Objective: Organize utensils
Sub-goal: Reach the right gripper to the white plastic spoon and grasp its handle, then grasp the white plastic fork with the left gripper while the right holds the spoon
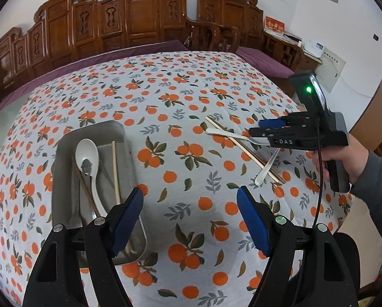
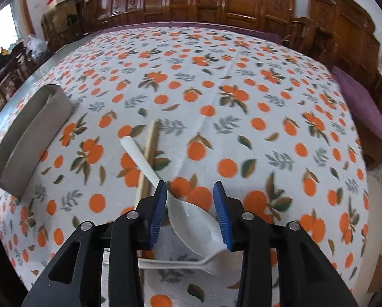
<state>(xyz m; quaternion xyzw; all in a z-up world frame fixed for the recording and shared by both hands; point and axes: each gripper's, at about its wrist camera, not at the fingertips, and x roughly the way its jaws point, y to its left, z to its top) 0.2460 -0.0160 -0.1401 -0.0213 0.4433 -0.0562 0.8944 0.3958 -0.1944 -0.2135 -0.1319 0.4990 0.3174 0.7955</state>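
Note:
A metal tray (image 1: 63, 143) on the left holds a white spoon (image 1: 88, 161), a light chopstick (image 1: 116, 168) and a dark chopstick (image 1: 84, 186). My left gripper (image 1: 191, 204) is open and empty, beside the tray's right wall. To the right lie two white spoons (image 1: 226, 134) crossed over a pair of chopsticks (image 1: 244, 151). My right gripper (image 2: 189, 204) is open, its jaws on either side of one white spoon's bowl (image 2: 193, 222) on the cloth. The second spoon (image 2: 180, 264) lies under it. The chopsticks (image 2: 150, 153) run beneath the handle. The tray (image 2: 27, 138) is far left.
The table is covered by a white cloth with an orange-fruit print (image 1: 185, 89). Carved wooden chairs (image 1: 129, 18) and a purple cushion (image 1: 265, 61) stand behind the far edge. The person's right hand and sleeve (image 1: 364, 168) hold the right gripper.

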